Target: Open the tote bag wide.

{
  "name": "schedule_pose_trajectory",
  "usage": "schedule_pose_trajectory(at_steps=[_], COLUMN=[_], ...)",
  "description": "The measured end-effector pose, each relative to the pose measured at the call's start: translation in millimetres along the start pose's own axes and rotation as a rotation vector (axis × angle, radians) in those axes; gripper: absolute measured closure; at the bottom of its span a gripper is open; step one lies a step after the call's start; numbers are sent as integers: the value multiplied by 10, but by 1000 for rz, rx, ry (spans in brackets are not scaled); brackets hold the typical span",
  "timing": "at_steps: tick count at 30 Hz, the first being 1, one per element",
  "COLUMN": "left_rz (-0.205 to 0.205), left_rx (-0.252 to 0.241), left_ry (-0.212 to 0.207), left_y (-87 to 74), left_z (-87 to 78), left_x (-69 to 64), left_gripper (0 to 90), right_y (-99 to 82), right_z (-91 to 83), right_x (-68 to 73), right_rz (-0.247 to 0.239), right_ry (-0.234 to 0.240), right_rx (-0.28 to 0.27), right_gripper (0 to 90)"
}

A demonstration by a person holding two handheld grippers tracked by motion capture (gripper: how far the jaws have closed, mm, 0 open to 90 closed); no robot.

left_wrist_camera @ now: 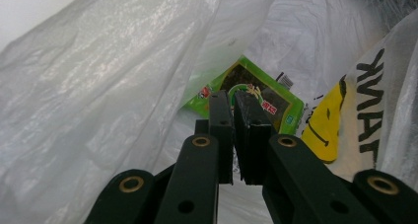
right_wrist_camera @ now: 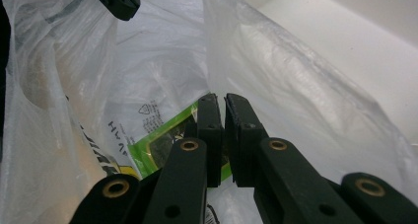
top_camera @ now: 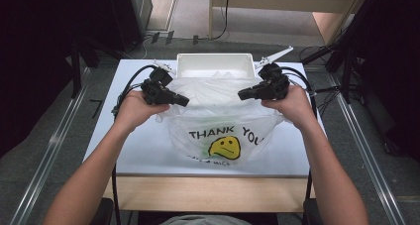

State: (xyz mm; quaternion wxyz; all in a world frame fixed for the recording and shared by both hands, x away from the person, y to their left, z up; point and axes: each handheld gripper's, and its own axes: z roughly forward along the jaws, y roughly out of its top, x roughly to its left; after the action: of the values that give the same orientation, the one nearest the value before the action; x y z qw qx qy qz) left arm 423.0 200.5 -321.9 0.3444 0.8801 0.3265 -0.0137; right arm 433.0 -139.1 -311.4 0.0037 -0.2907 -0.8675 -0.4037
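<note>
— Plastic, thin and white: a bag (top_camera: 218,121) sits mid-frame in the high view on the white tabletop (top_camera: 307,155), printed "THANK YOU" above a yellow face. What holds it?

— Both claws. The left claw (top_camera: 184,101) comes in from the left at the bag's upper left rim, the right claw (top_camera: 242,93) from the right at its upper right rim, each in one of the person's hands (top_camera: 132,108). The mouth is spread between them.

— Are the claws shut?

— In the left gripper view the left claw (left_wrist_camera: 232,100) has its jaws nearly together, a narrow slit between them; the film lies all around, but whether any is pinched in the slit I cannot tell. The right claw (right_wrist_camera: 218,103) looks the same in the right gripper view: jaws close, thin gap, grip on the bag uncertain.

— Anything inside?

— A green packet (left_wrist_camera: 273,98) lies low in the bag, just beyond the left jaws; it shows again at lower left of centre in the right gripper view (right_wrist_camera: 153,147).

— And behind the bag?

— A white bin (top_camera: 213,65) at the tabletop's far edge, top centre, touching or just behind the bag.
</note>
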Motion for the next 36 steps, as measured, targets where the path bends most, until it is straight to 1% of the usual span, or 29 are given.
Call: schedule_pose_trajectory(at_steps=[1, 3, 4, 6, 8, 9, 12, 16, 18, 19, 23, 24, 26, 28, 30, 31, 34, 36], left_rz=[-6, -5, -10, -15, -22, -18, -18, -31, -31, -32, -42, -40, -40, -51, -56, -55, -65, -75], left_rx=[5, 10, 11, 8, 13, 17, 22, 19, 30, 28, 37, 48, 46, 47, 55, 58, 56, 57], left_ry=[-5, -3, -12, -17, -21, -15, -25, -36, -27, -34, -31, -31, -20, -34, -31, -24, -30, -29], left_y=[-30, -39, -64, -87, -105, -110, -135, -179, -199, -208, -255, -265, -291, -326, -356, -366, -397, -425], left_z=[34, 42, 67, 90, 121, 133, 181, 249, 290, 308, 388, 405, 447, 497, 543, 557, 583, 610], left_x=[9, 14, 21, 25, 16, 10, 7, 12, 4, 4, 7, 10, 2, 5, 9, 9, 16, 21], left_gripper=[872, 871, 870, 870, 870, 869, 868, 867, 863, 860, 857, 857, 857, 856, 856, 856, 854, 852], right_y=[-48, -73, -93, -166, -226, -249, -304, -384, -428, -454, -537, -560, -603, -644, -689, -709, -751, -781], right_z=[25, 39, 50, 86, 121, 136, 180, 239, 267, 285, 331, 344, 375, 402, 442, 460, 488, 511], right_x=[0, -3, -6, -21, -36, -40, -50, -81, -89, -92, -98, -103, -106, -106, -113, -111, -110, -107], right_rz=[12, 16, 19, 36, 42, 51, 60, 78, 88, 90, 106, 106, 108, 114, 114, 121, 129, 131], right_ry=[3, 0, 0, 3, 4, 8, 0, 4, 5, 7, 9, 5, -8, -5, -6, -15, -13, -22], right_rx=[-1, -4, -6, -12, -12, -11, -6, -5, -7, -7, -6, -6, -1, -4, -1, 8, 1, 2], right_gripper=[864, 864, 864, 864, 864, 864, 864, 864, 864, 864, 863, 863, 863, 863, 863, 862, 861, 862])
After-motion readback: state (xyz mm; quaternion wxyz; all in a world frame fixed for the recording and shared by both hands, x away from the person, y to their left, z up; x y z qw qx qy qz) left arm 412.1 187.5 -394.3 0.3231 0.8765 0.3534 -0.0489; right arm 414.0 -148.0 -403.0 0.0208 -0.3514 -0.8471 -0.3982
